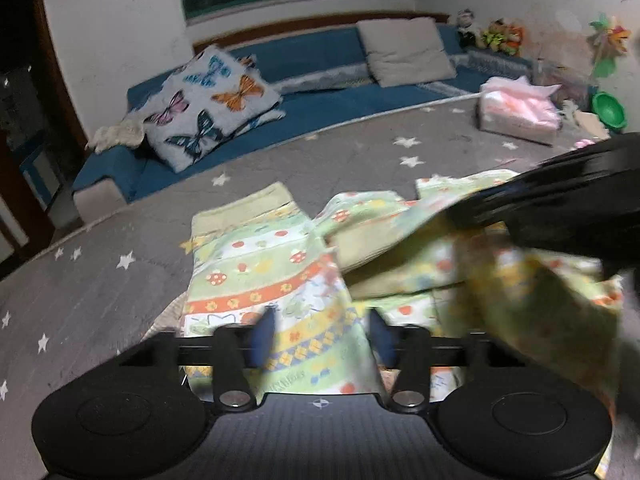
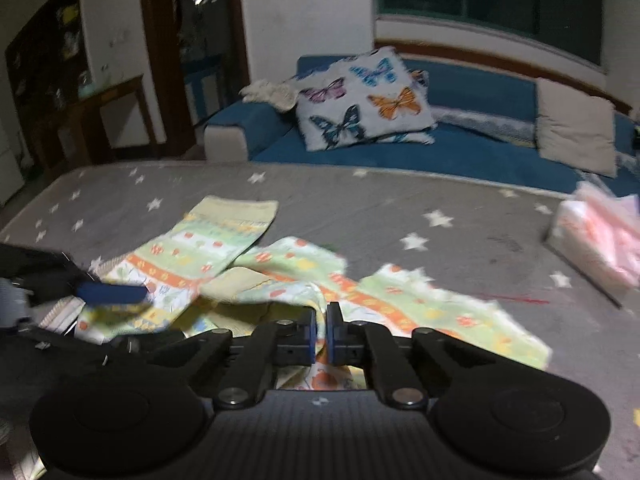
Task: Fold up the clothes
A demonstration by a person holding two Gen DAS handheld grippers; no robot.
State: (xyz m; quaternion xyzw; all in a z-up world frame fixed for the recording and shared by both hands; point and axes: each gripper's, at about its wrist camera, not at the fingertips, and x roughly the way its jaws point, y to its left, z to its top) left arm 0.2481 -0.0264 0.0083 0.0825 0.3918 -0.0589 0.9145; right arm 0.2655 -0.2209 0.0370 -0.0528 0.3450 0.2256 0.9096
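Right wrist view: right gripper (image 2: 321,334) pinching patterned pants (image 2: 224,256) near bed (image 2: 460,200) front edge, angled down. Left gripper (image 1: 320,336) blurry, spread around cloth, can't tell about grip.

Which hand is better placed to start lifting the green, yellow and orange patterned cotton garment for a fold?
Right, probably. The right claw is already pinched shut on a raised fold of the patterned garment; the left claw has its pads apart over the cloth's near edge, gripping nothing yet.
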